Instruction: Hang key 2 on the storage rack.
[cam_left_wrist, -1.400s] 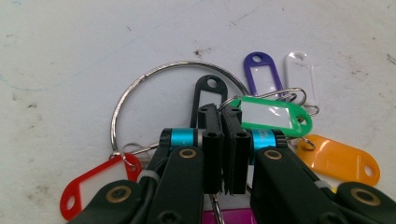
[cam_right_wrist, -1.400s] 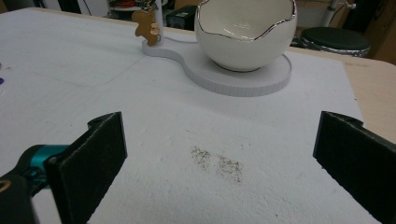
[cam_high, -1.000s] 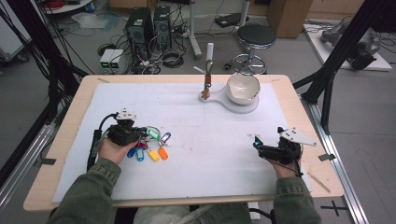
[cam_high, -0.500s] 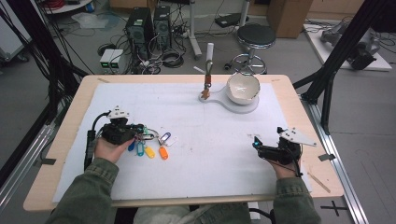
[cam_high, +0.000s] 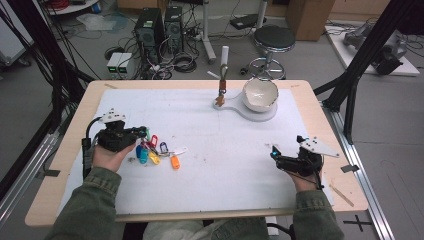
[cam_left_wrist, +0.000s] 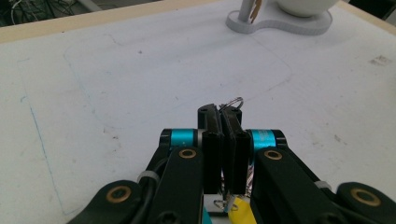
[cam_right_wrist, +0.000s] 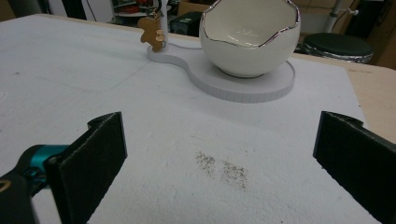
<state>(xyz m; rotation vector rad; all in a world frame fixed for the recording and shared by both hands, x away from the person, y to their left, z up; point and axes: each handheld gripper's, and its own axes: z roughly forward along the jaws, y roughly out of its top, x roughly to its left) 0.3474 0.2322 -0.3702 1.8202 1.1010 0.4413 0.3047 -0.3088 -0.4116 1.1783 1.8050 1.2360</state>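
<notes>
The left gripper (cam_high: 142, 134) is pinching a metal key ring (cam_left_wrist: 232, 102) between its pressed-together jaws, just above the bunch of coloured key tags (cam_high: 152, 150) lying on the white mat (cam_high: 215, 165). An orange tag (cam_high: 174, 162) is lying a little apart from the bunch, toward the middle. The right gripper (cam_high: 275, 152) is resting on the mat near the right edge, jaws spread wide and holding nothing. At the far side, a white egg-shaped bowl (cam_right_wrist: 250, 35) is sitting on a grey stand (cam_right_wrist: 243, 84), beside a post carrying a small brown bear charm (cam_right_wrist: 153, 33).
</notes>
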